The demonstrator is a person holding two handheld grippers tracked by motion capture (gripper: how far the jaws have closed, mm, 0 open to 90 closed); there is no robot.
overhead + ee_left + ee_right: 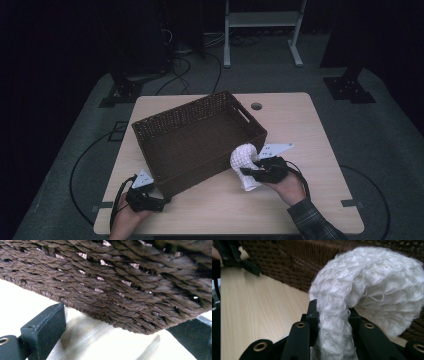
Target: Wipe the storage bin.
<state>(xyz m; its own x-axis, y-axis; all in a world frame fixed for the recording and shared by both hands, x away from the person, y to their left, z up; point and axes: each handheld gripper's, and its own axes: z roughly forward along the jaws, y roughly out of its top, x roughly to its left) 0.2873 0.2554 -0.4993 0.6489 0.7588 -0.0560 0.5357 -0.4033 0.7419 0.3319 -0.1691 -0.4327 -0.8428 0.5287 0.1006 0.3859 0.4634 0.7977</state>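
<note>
A dark brown woven basket [200, 137] stands askew on the middle of the light wooden table [305, 135]. In the left gripper view its wall [112, 277] looms close. My left gripper [161, 201] lies at the basket's near left corner. It is open [125, 320], and the basket's lower edge sits just ahead between the two jaws. My right gripper [248, 171] is shut on a white knitted cloth [244, 161] beside the basket's near right corner. The cloth [372, 285] bulges up out of the shut jaws [332, 312] against the basket wall [294, 262].
A round cable hole [256, 106] sits near the table's far edge. Bare tabletop lies in front of the basket and to its right. On the floor beyond the table are a white frame [260, 22], black stand bases [350, 89] and cables [180, 70].
</note>
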